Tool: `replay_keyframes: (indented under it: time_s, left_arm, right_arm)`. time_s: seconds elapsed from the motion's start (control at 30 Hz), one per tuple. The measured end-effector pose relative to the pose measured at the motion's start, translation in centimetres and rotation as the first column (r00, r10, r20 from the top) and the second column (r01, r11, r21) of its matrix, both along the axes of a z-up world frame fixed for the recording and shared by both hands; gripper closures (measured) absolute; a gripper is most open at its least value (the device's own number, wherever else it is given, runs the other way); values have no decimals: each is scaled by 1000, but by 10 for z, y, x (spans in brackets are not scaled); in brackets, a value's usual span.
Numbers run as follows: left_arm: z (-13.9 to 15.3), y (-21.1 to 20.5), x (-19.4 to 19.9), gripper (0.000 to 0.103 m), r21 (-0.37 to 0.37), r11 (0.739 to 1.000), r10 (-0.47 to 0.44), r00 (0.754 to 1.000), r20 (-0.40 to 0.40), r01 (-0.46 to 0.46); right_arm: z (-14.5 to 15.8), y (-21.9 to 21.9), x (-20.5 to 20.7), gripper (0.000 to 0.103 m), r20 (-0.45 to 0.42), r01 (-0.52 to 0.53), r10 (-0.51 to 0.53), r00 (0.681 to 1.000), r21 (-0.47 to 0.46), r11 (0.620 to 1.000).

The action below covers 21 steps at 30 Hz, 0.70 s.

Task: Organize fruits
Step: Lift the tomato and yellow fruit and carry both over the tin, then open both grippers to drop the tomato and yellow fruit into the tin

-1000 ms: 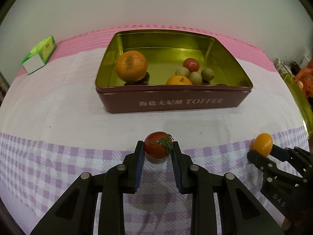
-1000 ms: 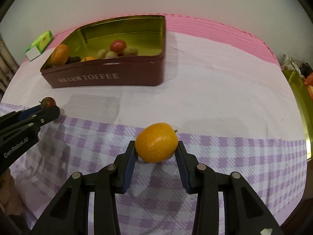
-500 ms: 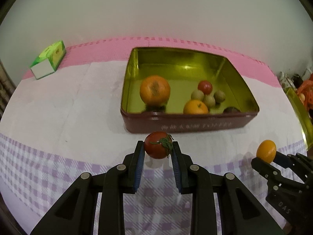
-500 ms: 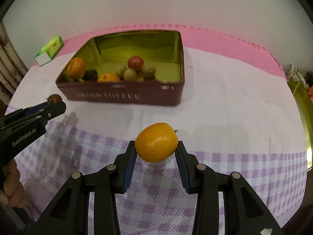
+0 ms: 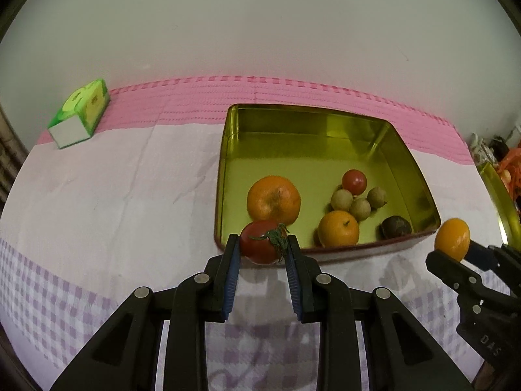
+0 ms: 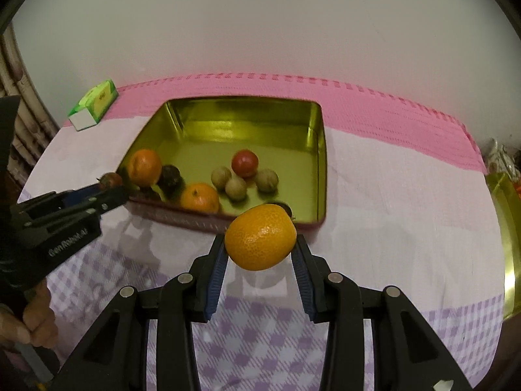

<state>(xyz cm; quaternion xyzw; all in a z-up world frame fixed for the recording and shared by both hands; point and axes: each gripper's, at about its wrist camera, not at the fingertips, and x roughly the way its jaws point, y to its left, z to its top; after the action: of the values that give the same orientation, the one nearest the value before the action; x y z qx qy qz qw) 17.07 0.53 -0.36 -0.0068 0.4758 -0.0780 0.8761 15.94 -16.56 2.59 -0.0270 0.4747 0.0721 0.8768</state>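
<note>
Your left gripper (image 5: 263,250) pinches a glossy red tomato (image 5: 262,241) with a curled green stem at the near rim of the gold-lined metal tin (image 5: 329,137). Your right gripper (image 6: 260,250) clamps a dimpled oval kumquat (image 6: 260,236) just short of that rim, above the checked cloth (image 6: 254,339).

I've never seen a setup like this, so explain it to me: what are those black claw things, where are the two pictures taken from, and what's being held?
No robot here: a person holds a hand-operated gripper in each hand, with a wide-angle camera looking along its jaws. One picture is from the left gripper, shut on a stemmed tomato. The other is from the right gripper, shut on a small orange. Ahead, on a pink and checked tablecloth, sits a gold-lined tin holding other fruits. A green box lies at the far left.
</note>
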Motion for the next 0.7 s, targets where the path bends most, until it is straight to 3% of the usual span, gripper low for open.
replay_keyframes:
  time_s: [0.27,0.7]
  left_arm:
    - [-5,-9,15,75,5,1000,-30,999,-16,31]
    - [-25,-22,43,75,10,999,-51,997,-55,52]
  right_arm:
    - [-1,7,22,66,1,-15,15,1000,-5,1000]
    - [-28,8,58,66,-49,-11,11,999,-9,1000]
